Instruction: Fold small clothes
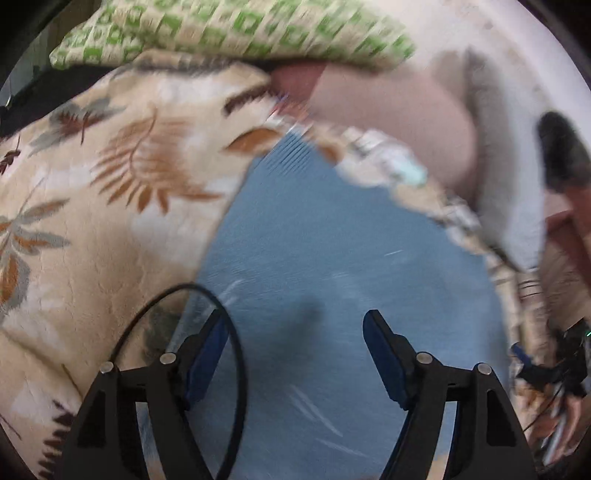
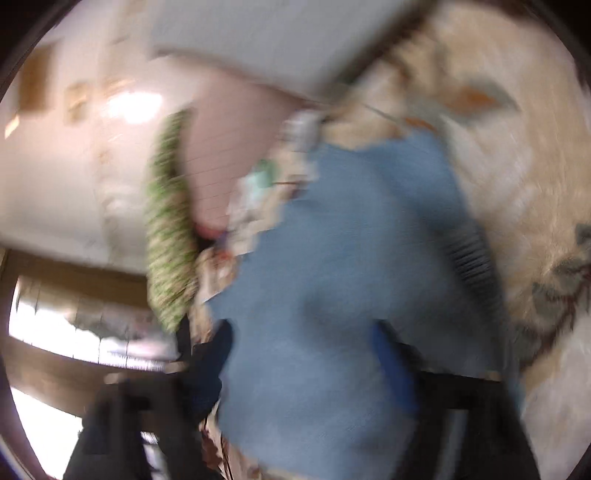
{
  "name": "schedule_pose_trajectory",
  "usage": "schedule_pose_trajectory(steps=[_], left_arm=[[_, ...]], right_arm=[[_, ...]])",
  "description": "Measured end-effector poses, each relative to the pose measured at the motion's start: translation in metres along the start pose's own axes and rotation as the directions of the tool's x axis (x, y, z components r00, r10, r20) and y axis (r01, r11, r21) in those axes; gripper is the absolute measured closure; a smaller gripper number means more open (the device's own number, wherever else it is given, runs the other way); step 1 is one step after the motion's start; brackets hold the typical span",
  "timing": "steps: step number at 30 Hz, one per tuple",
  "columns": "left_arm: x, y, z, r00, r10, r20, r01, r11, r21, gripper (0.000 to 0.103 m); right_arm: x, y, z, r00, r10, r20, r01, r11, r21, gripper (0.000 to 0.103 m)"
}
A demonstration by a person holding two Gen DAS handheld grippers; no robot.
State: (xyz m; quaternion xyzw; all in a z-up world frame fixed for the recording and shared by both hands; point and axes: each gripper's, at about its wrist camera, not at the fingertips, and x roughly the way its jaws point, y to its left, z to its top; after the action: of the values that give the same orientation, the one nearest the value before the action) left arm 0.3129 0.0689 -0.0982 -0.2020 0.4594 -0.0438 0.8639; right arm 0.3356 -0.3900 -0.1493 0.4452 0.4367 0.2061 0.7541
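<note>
A blue knitted garment (image 1: 314,258) lies flat on a beige blanket with leaf prints (image 1: 92,221). My left gripper (image 1: 295,332) is open and empty just above the garment's near part, blue pads wide apart. In the right wrist view the picture is badly blurred. The same blue garment (image 2: 332,277) fills the middle, with a ribbed cuff or hem (image 2: 472,258) at its right edge. My right gripper (image 2: 295,354) is low over the garment; its fingers are smeared and partly hidden by cloth, so its state is unclear. The right gripper also shows at the far right of the left wrist view (image 1: 550,365).
A green-and-cream patterned pillow (image 1: 221,33) lies at the far edge, with a pink cushion (image 1: 388,122) beside it. A black cable (image 1: 236,369) loops by my left finger. The blanket (image 2: 517,184) spreads to the right; a wall (image 2: 74,184) and window are to the left.
</note>
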Motion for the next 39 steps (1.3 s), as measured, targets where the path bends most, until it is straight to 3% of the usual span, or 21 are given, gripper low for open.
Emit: schedule_pose_trajectory(steps=[2, 4, 5, 6, 8, 9, 11, 12, 13, 14, 15, 16, 17, 19, 22, 25, 29, 33, 36, 39], left_arm=[[-0.018, -0.003, -0.01, 0.999, -0.028, 0.042, 0.027, 0.999, 0.03, 0.025], [-0.016, -0.002, -0.024, 0.999, -0.035, 0.006, 0.034, 0.999, 0.034, 0.024], [-0.006, 0.0, -0.032, 1.0, -0.001, -0.027, 0.002, 0.999, 0.041, 0.024], [0.008, 0.002, -0.037, 0.996, 0.064, -0.057, -0.062, 0.997, 0.047, 0.027], [0.011, -0.002, -0.044, 0.991, 0.131, -0.033, -0.128, 0.988, 0.087, 0.029], [0.005, -0.006, -0.044, 0.989, 0.145, -0.031, -0.141, 0.985, 0.094, 0.029], [-0.015, -0.01, -0.042, 0.996, 0.084, -0.011, -0.084, 0.994, 0.064, 0.029], [-0.025, -0.013, -0.043, 0.998, 0.057, 0.014, -0.058, 0.995, 0.075, 0.028], [-0.034, -0.015, -0.047, 0.997, 0.065, 0.047, -0.07, 0.992, 0.104, 0.028], [-0.036, -0.015, -0.053, 0.992, 0.103, 0.069, -0.111, 0.986, 0.127, 0.027], [-0.028, -0.013, -0.056, 0.989, 0.134, 0.058, -0.141, 0.981, 0.133, 0.026], [-0.008, -0.005, -0.06, 0.983, 0.182, -0.009, -0.179, 0.975, 0.132, 0.026], [0.012, 0.006, -0.064, 0.973, 0.215, -0.083, -0.203, 0.971, 0.126, 0.027], [0.008, -0.004, -0.068, 0.967, 0.256, -0.019, -0.247, 0.948, 0.198, 0.027], [-0.019, -0.009, -0.059, 0.992, 0.125, -0.01, -0.124, 0.989, 0.085, 0.026], [-0.035, -0.015, -0.055, 0.994, 0.106, 0.034, -0.108, 0.992, 0.07, 0.026], [-0.035, -0.023, -0.062, 0.989, 0.145, 0.017, -0.145, 0.987, 0.068, 0.026], [-0.034, -0.013, -0.07, 0.972, 0.234, 0.028, -0.236, 0.97, 0.066, 0.026], [-0.027, -0.012, -0.071, 0.959, 0.282, 0.013, -0.282, 0.956, 0.083, 0.026], [-0.007, -0.005, -0.075, 0.932, 0.361, -0.024, -0.356, 0.927, 0.116, 0.026]], right_arm=[[-0.009, 0.015, -0.022, 0.996, 0.078, -0.032, -0.079, 0.996, -0.029, 0.021], [-0.007, 0.003, -0.048, 0.991, 0.114, -0.07, -0.113, 0.993, 0.017, 0.021], [0.0, -0.011, -0.056, 0.993, 0.076, -0.092, -0.072, 0.996, 0.045, 0.021], [0.006, -0.031, -0.063, 0.995, -0.027, -0.096, 0.034, 0.996, 0.077, 0.021], [-0.001, -0.064, -0.068, 0.997, -0.056, -0.048, 0.064, 0.976, 0.209, 0.059], [-0.01, -0.065, -0.07, 0.998, -0.053, -0.033, 0.059, 0.971, 0.23, 0.058], [-0.025, -0.043, -0.073, 0.989, -0.15, -0.008, 0.149, 0.98, 0.135, 0.031], [-0.032, -0.033, -0.075, 0.99, -0.143, 0.005, 0.142, 0.986, 0.093, 0.028], [-0.037, -0.026, -0.076, 0.995, -0.098, 0.017, 0.097, 0.994, 0.059, 0.028], [-0.042, -0.026, -0.078, 0.993, -0.111, 0.033, 0.11, 0.993, 0.043, 0.027], [-0.044, -0.037, -0.08, 0.981, -0.189, 0.041, 0.187, 0.981, 0.06, 0.027], [-0.042, -0.061, -0.082, 0.974, -0.227, 0.027, 0.221, 0.966, 0.131, 0.031], [-0.043, -0.078, -0.084, 0.985, -0.168, 0.043, 0.157, 0.968, 0.197, 0.04], [-0.057, -0.087, -0.086, 0.991, -0.114, 0.076, 0.091, 0.963, 0.254, 0.043], [-0.081, -0.06, -0.09, 0.979, -0.142, 0.143, 0.12, 0.981, 0.154, 0.038], [-0.116, -0.064, -0.095, 0.966, -0.159, 0.202, 0.12, 0.974, 0.192, 0.031], [-0.114, -0.079, -0.115, 0.981, -0.126, 0.145, 0.087, 0.963, 0.254, 0.031], [-0.083, -0.035, -0.123, 0.992, -0.079, 0.098, 0.068, 0.991, 0.113, 0.03], [-0.04, 0.005, -0.11, 1.0, 0.028, 0.013, -0.028, 1.0, 0.003, 0.03], [0.013, 0.009, -0.099, 0.979, 0.179, -0.097, -0.173, 0.983, 0.063, 0.03]])
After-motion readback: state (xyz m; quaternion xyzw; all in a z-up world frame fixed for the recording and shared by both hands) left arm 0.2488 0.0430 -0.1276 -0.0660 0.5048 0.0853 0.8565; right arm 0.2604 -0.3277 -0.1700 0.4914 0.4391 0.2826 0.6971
